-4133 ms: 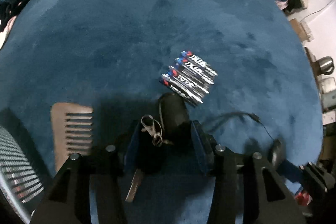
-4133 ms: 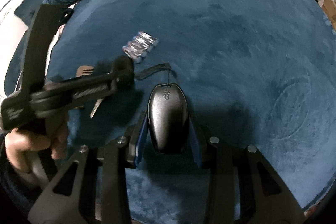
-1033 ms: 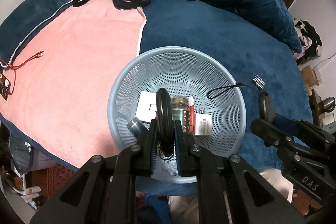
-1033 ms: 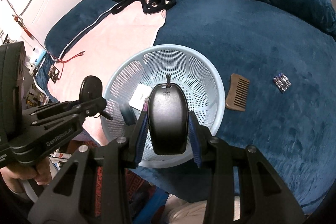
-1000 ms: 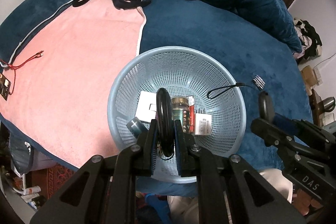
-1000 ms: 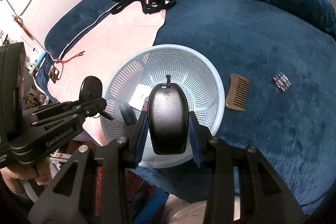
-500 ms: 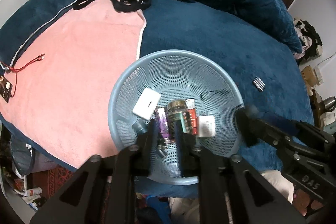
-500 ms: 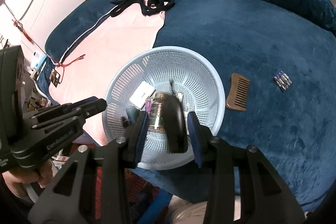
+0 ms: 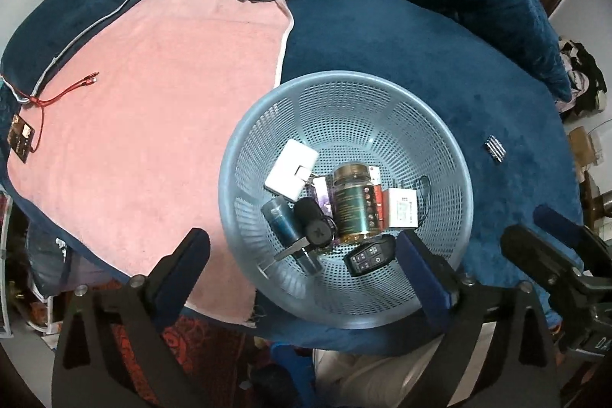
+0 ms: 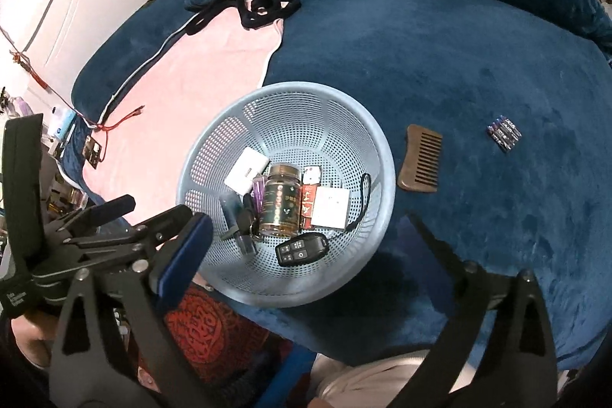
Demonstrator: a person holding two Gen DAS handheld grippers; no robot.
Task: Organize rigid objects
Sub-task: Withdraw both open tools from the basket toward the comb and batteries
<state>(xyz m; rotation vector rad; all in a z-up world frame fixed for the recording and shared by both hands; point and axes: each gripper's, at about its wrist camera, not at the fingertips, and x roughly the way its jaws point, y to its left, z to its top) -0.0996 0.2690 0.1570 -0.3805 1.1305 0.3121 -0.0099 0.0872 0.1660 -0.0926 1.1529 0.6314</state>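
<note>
— Start at the left of the left wrist view. What's there?

— A pink towel (image 9: 153, 109) spread over the blue bed (image 9: 382, 41), a red cable (image 9: 65, 92) lying on it at far left. Right of centre sits the pale blue basket (image 9: 244, 148), near the bed's lower edge.

— And the left hand-held gripper (image 9: 302, 260)?

— Its jaws are opening, already spread wide, one blue pad at lower left over the towel, the other at lower right over the basket's inside. Nothing is between them; the pads touch nothing.

— What's in the basket?

— From the left: a white charger block (image 9: 290, 169), a dark blue cylinder (image 9: 281, 220), a black car key (image 9: 313, 226) with its blade pointing lower left, a gold-lidded jar (image 9: 354, 203) lying on its side, a white box (image 9: 401, 209), and below the jar a black key fob (image 9: 369, 255), buttons up.

— The other view?

— The right hand-held gripper (image 10: 306, 243) hangs over the same basket, jaws opening too, spread with nothing between them. The fob lies loose on the basket floor just beyond. The left tool shows at middle left of this frame.

— Anything outside the basket?

— A wooden comb (image 10: 420, 159) just right of the rim, and a pack of batteries (image 10: 504, 133) farther right, both on the bed.
</note>
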